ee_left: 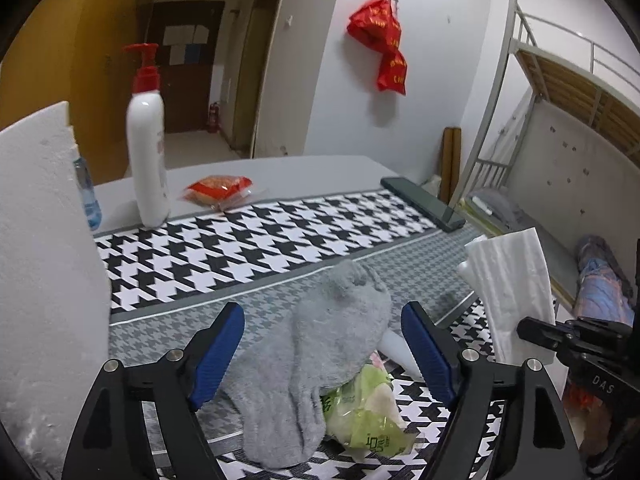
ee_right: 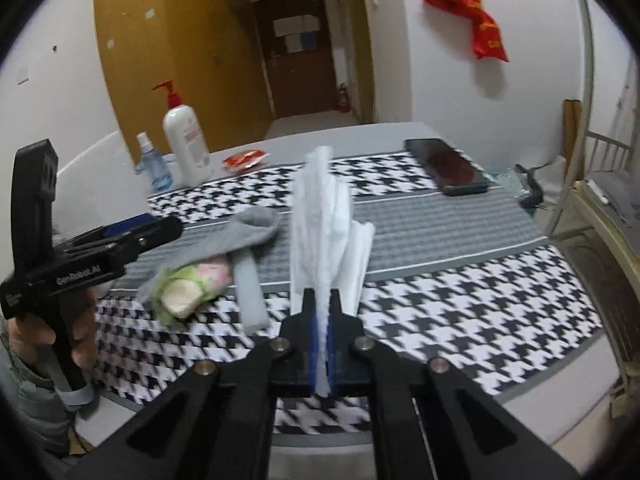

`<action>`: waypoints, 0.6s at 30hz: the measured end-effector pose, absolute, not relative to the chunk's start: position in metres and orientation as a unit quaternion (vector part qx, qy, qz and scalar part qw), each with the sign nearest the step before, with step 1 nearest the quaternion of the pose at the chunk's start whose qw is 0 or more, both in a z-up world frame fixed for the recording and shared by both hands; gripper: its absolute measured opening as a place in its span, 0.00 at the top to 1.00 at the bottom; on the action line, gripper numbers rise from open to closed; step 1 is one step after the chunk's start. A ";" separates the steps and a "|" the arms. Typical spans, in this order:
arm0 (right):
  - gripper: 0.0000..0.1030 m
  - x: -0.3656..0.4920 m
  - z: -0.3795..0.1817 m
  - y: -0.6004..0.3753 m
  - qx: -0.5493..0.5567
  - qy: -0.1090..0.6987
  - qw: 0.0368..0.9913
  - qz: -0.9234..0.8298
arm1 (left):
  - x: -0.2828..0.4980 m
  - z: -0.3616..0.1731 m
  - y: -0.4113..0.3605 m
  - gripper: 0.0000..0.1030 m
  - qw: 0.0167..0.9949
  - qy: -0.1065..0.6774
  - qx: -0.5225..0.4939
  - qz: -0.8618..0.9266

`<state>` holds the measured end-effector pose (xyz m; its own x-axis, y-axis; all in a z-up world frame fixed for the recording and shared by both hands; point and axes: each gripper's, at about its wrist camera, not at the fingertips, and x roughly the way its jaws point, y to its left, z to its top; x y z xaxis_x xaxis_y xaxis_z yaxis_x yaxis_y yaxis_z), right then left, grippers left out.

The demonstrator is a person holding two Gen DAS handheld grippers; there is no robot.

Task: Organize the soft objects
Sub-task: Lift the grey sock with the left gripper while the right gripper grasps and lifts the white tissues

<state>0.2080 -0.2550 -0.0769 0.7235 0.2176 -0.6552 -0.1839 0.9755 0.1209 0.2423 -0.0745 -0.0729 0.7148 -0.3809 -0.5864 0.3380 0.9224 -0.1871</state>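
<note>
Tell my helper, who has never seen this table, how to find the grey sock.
Start at the houndstooth table mat. On its near part, between the open blue pads of the left gripper, lies the grey sock, draped over a green tissue pack. It is the only fuzzy grey thing there.

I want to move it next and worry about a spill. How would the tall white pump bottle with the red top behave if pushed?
The pump bottle stands tall on a narrow base, so a push high up would probably tip it. Its smooth body probably gives the fingers poor purchase. It stands beside a small spray bottle, which it might knock over.
</note>
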 end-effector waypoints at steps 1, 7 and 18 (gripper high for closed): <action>0.94 0.209 -0.080 -0.257 0.027 0.359 0.927 0.107 | 0.244 -0.074 -0.078 0.21 0.925 0.326 -0.028 -0.191; 0.94 0.215 -0.101 -0.258 0.034 0.378 0.919 0.110 | 0.256 -0.079 -0.089 0.21 0.923 0.345 -0.014 -0.171; 0.94 0.222 -0.110 -0.251 0.023 0.389 0.913 0.118 | 0.271 -0.093 -0.112 0.50 0.904 0.386 0.016 -0.185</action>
<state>0.2218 -0.2511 -0.1095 0.6698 0.2339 -0.7047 -0.1982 0.9710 0.1338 0.2708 -0.1117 -0.0927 0.6335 -0.3225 -0.7033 0.3472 0.9308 -0.1142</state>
